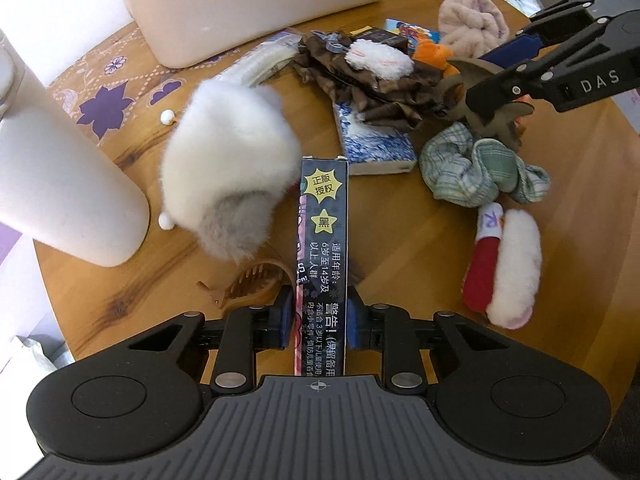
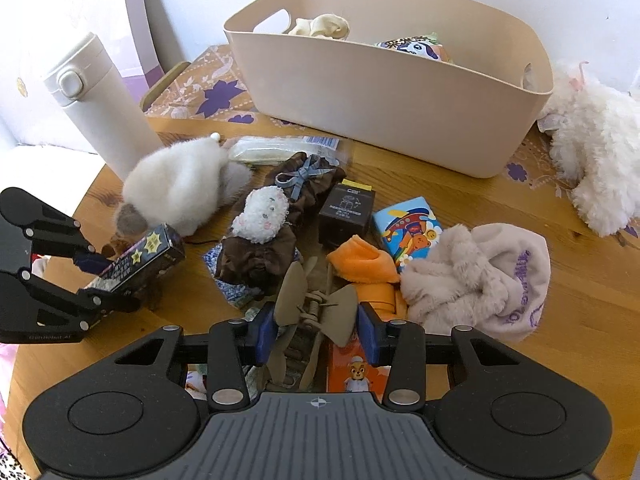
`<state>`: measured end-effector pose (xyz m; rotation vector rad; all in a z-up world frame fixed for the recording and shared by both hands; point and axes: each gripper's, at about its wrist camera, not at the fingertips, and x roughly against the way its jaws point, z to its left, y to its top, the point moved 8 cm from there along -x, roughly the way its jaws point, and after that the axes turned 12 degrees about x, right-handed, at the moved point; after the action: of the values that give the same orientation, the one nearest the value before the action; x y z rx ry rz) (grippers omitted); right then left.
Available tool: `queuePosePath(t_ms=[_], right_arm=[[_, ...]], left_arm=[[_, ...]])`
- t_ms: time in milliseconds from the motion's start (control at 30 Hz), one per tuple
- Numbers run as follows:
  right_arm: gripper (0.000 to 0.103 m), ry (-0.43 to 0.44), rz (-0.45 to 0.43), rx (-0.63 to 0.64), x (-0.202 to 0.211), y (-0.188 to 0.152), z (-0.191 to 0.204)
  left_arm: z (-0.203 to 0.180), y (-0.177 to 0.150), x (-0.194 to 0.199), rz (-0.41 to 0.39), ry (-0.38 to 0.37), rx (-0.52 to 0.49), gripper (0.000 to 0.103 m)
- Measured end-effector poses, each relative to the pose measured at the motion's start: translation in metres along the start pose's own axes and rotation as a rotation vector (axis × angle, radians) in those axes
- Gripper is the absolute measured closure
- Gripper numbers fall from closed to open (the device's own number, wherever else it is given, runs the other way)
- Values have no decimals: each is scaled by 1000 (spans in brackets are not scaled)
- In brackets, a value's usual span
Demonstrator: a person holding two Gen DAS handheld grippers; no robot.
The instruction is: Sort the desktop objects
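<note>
Right now, the left gripper (image 1: 319, 312) squeezes a long black box (image 1: 323, 240) with yellow stars, low in the middle of the left wrist view. A fluffy white toy (image 1: 228, 172) lies just left of the box, and a brown hair claw (image 1: 248, 280) sits below the toy. In the right wrist view, the right gripper (image 2: 318, 330) pinches a tan hair claw (image 2: 316, 304) at the bottom middle. The beige bin (image 2: 384, 96) stands at the top on the wooden table (image 2: 560, 300). A white bottle (image 2: 100, 104) stands at the upper left.
</note>
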<state>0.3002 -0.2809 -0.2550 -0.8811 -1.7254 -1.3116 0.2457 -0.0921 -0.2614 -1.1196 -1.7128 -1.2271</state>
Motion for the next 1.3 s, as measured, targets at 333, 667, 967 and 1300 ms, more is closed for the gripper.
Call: queuePosePath(t_ms=[333, 667, 967, 1300], right_arm=[[63, 1, -37, 0, 26, -7, -3], [63, -7, -83, -13, 60, -15, -19], [63, -28, -125, -38, 81, -16, -39], [63, -29, -106, -40, 72, -21, -43]], left_arm=[[-4, -14, 17, -55, -17, 34, 77], [-9, -12, 47, -140, -30, 67, 77], [-1, 1, 67, -193, -9, 93, 77], [-2, -27, 30, -105, 17, 94, 77]])
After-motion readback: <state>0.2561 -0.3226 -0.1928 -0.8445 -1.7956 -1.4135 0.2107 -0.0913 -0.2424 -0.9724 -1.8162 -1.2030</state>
